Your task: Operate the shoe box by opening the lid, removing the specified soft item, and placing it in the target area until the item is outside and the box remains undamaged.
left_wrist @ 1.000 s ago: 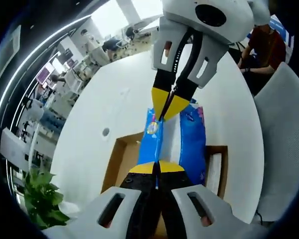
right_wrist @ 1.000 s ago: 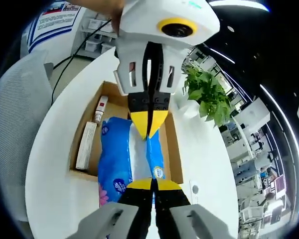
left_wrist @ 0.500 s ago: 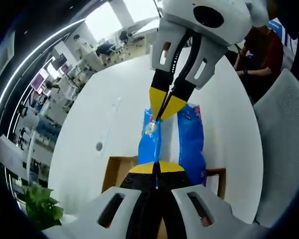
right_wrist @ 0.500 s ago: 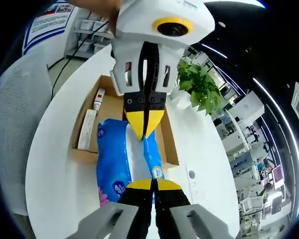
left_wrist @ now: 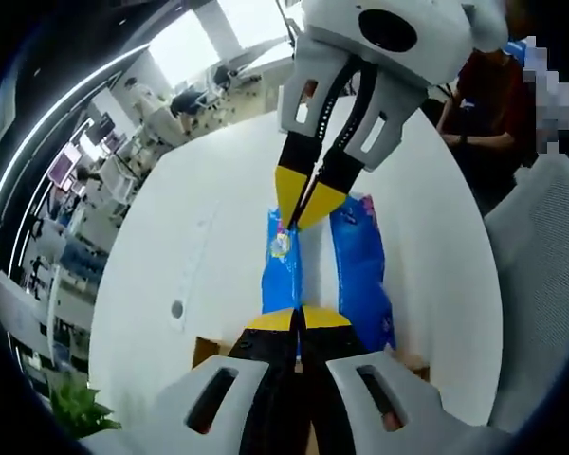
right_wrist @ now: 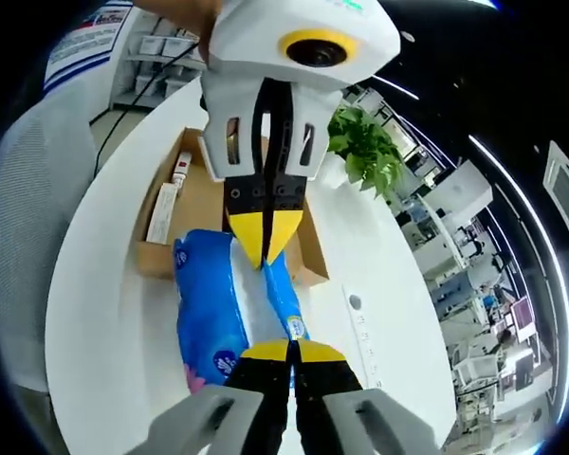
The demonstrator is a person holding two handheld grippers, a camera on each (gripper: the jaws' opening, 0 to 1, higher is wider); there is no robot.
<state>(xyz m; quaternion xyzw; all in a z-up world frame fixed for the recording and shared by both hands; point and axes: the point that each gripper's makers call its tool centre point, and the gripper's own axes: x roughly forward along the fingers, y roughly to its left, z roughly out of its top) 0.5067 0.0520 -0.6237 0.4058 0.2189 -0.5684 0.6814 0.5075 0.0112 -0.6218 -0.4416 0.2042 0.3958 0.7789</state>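
Observation:
A soft blue tissue pack [left_wrist: 360, 280] hangs stretched between both grippers above the white table [left_wrist: 218, 227]. My left gripper [left_wrist: 299, 318] is shut on its near end, and the right gripper [left_wrist: 300, 216] comes from above, shut on the far end. In the right gripper view the same pack [right_wrist: 207, 318] runs from my right gripper [right_wrist: 290, 352] up to the left gripper [right_wrist: 263, 254]. The open cardboard shoe box [right_wrist: 194, 194] lies beyond the pack, which is now mostly over bare table. A corner of the box [left_wrist: 205, 349] peeks in low in the left gripper view.
White tube-like items [right_wrist: 164, 210] lie in the box. A potted plant [right_wrist: 365, 152] stands past the box. A grey chair [right_wrist: 19, 237] sits beside the table. A person in a red top [left_wrist: 493, 95] sits at the far edge.
Both grippers have carried the tissue pack out of the box and over the bare table. The box has dropped toward the bottom of the left gripper view and receded in the right gripper view.

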